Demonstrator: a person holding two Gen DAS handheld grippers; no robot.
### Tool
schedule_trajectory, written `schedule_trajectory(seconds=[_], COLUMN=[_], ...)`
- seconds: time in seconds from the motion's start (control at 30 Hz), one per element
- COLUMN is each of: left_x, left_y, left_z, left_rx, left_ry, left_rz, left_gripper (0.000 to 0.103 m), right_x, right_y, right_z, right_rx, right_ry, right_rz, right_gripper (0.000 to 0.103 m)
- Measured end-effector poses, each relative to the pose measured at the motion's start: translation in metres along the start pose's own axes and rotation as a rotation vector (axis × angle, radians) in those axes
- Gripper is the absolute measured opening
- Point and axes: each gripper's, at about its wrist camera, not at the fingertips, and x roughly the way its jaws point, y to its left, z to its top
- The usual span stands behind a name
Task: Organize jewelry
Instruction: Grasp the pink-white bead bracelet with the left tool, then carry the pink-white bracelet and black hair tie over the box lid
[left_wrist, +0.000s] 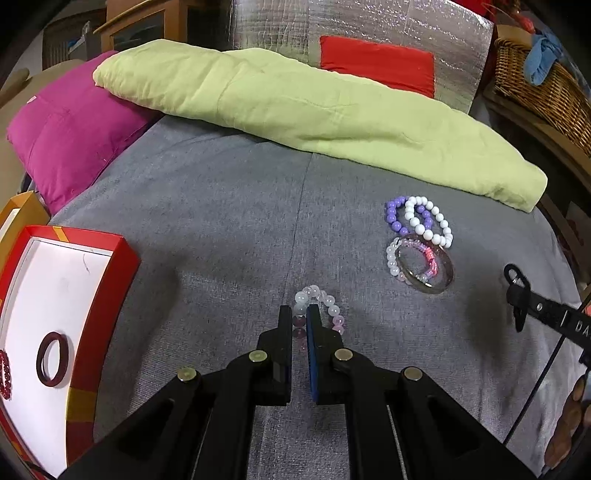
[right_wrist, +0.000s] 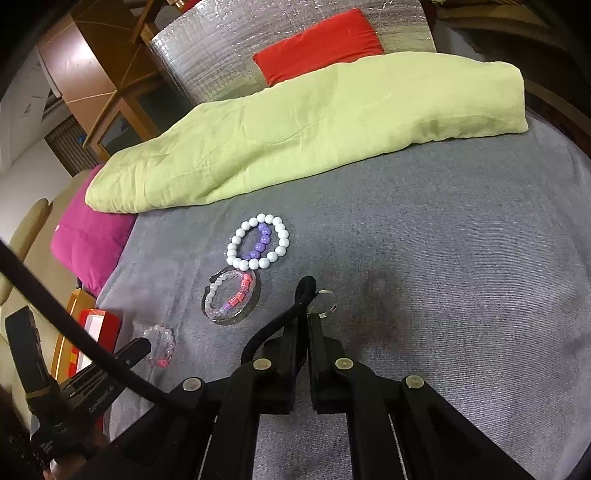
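The left claw (left_wrist: 299, 325) was seen nearly closed on the near side of a pale pink beaded bracelet (left_wrist: 325, 302), which lay on the grey bed cover (left_wrist: 221, 229). The right claw (right_wrist: 303, 317) was pressed shut, with a small clear ring (right_wrist: 325, 301) at its tips (whether the ring was actually pinched could not be told). A white bead bracelet (right_wrist: 258, 242) was laid over a purple bead bracelet (right_wrist: 263, 242), and just beside them a clear bangle (right_wrist: 232, 302) was found with beaded strands inside it. At the left, a red tray (left_wrist: 99, 302) was placed on the cover, a dark red bangle (left_wrist: 53, 359) already resting in it.
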Motion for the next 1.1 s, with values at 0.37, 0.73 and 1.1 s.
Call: schedule_trajectory(seconds=[0.37,0.73,1.1], left_x=[-0.003,-0.021,-0.057], left_y=[0.003,0.007,0.025], left_z=[0.004,-0.001,-0.041], left_rx=[-0.025,-0.011,-0.050], left_ry=[-0.016,-0.083,-0.080], left_rz=[-0.004,0.017,0.005], left_gripper=[0.008,0.008,0.008], right_x=[0.010,0.011,-0.016], right_y=[0.019,0.029,0.043], right_z=[-0.010,-0.020,-0.078], right_rx=[-0.065,-0.099,-0.117], right_ry=[0.035,0.038,0.067], right_rz=[0.003,-0.008,-0.002], right_gripper=[0.006,0.006,0.006])
